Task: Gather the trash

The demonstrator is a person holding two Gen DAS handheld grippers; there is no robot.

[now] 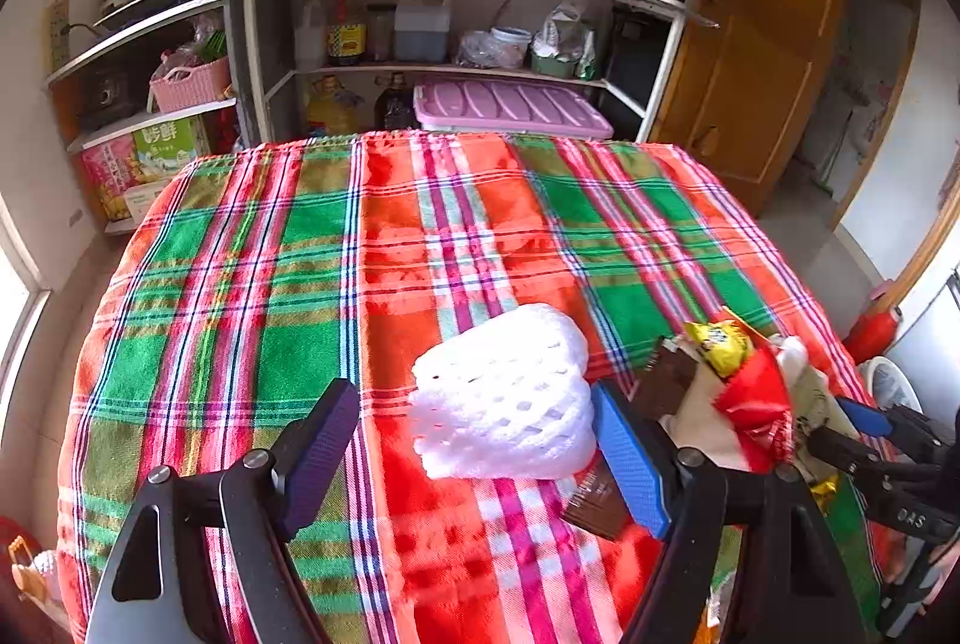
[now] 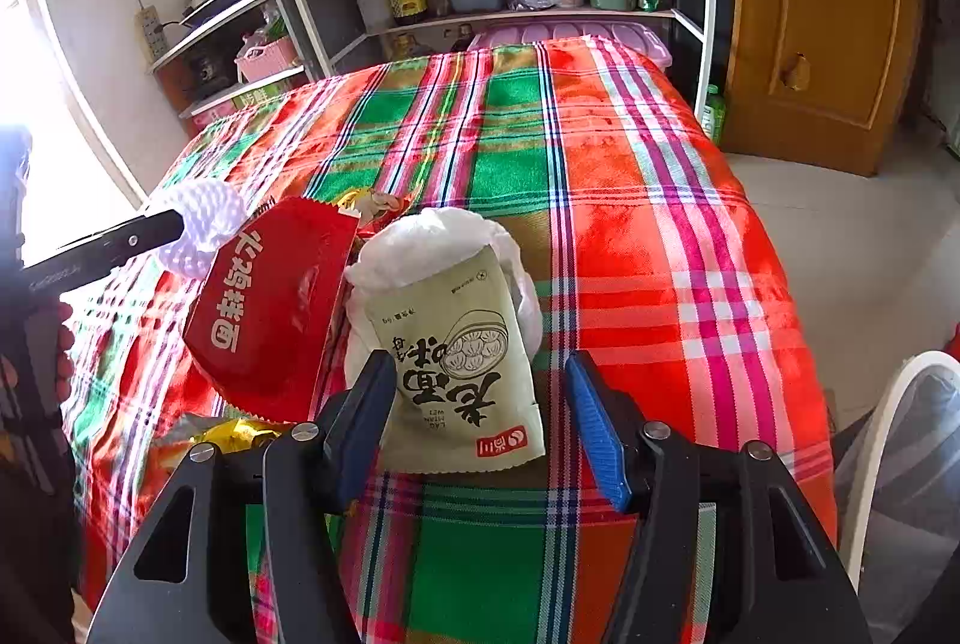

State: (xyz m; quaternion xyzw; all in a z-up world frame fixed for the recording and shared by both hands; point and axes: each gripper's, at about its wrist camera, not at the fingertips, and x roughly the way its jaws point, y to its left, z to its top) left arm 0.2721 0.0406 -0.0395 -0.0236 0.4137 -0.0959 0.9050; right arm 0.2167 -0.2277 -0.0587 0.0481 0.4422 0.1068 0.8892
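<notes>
A white foam fruit net (image 1: 504, 392) lies on the plaid tablecloth (image 1: 270, 284) between the jaws of my left gripper (image 1: 474, 446). The jaws are open; the right pad is close beside the net, the left pad well clear. Right of it is a pile of wrappers: yellow (image 1: 720, 344), red (image 1: 756, 404), brown (image 1: 672, 380). My right gripper (image 2: 480, 422) stands open around a pale green wipe packet (image 2: 462, 362). Its left pad is at the packet's edge, its right pad apart. A white crumpled bag (image 2: 444, 242) sits behind the packet, a red packet (image 2: 276, 308) to its left.
A white-rimmed bin with a clear liner (image 2: 900, 464) stands on the floor off the table's right side. A gold wrapper (image 2: 240, 431) lies near my right gripper's left finger. Kitchen shelves (image 1: 450, 68) stand behind the table, a wooden door (image 2: 828, 14) at the right.
</notes>
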